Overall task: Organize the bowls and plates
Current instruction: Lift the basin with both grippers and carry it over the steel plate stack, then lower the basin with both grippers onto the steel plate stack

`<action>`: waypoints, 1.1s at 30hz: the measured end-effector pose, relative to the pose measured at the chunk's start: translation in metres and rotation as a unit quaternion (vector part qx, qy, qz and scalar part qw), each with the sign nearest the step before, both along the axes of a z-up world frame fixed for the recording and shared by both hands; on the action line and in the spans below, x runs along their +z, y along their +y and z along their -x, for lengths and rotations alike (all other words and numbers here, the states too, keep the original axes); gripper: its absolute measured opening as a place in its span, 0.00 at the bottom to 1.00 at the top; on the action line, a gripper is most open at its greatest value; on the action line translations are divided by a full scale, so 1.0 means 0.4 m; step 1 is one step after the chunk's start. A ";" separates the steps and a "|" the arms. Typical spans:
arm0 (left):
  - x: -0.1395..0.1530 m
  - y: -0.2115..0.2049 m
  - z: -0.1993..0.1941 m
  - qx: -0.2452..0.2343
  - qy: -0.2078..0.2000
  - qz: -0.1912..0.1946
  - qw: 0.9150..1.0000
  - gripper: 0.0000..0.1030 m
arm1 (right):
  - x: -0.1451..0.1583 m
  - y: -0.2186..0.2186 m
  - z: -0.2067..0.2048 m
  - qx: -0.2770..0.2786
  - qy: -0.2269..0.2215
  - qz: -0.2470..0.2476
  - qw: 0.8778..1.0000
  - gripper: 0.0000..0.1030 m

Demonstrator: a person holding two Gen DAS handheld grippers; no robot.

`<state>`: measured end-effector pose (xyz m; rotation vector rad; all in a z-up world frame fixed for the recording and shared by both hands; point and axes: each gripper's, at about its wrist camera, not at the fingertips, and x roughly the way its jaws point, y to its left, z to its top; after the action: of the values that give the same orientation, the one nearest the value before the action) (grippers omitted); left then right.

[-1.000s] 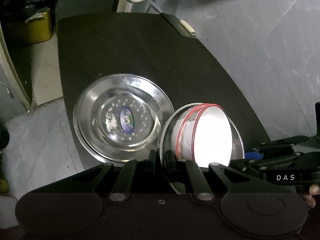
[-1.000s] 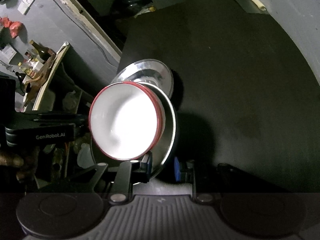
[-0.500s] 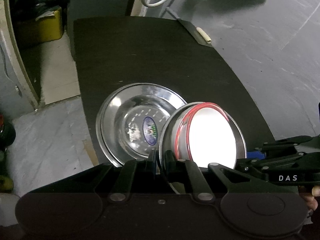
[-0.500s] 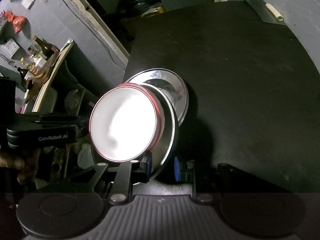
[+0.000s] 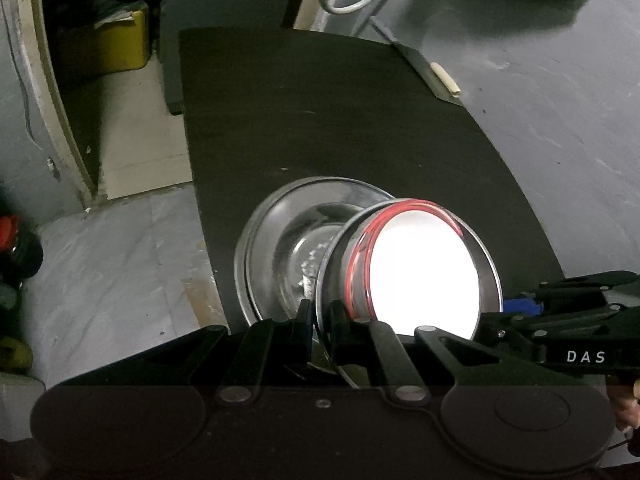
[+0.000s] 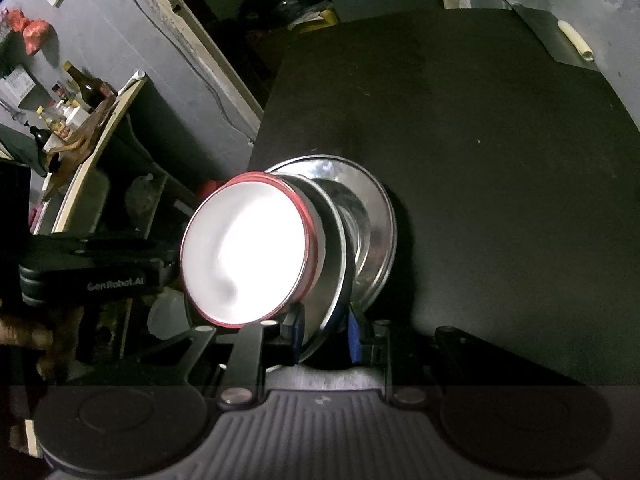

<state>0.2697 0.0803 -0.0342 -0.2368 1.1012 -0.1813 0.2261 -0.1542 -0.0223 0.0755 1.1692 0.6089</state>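
Dark tabletop (image 5: pixel 320 120) spreads beneath my two claws, grey floor beside it. My left claw (image 5: pixel 320 316) is clenched on the near rim of a steel plate (image 5: pixel 490 264) held tilted; my right claw (image 6: pixel 323 330) grips the same plate's rim (image 6: pixel 340 240) from the opposite side, blue pads on either face. On that plate sits a white bowl with a red rim (image 5: pixel 424 276). Behind the plate, a second steel plate (image 5: pixel 276 240) lies on the tabletop at its left edge.
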 end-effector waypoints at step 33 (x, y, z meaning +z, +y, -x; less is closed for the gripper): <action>-0.042 0.006 -0.088 0.010 0.011 -0.023 1.000 0.07 | -0.043 0.039 -0.077 -0.014 0.016 0.004 1.000 0.24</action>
<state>0.3050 0.0827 -0.0511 -0.2093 1.1242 -0.1365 0.2570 -0.1387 -0.0394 0.0946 1.1998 0.5795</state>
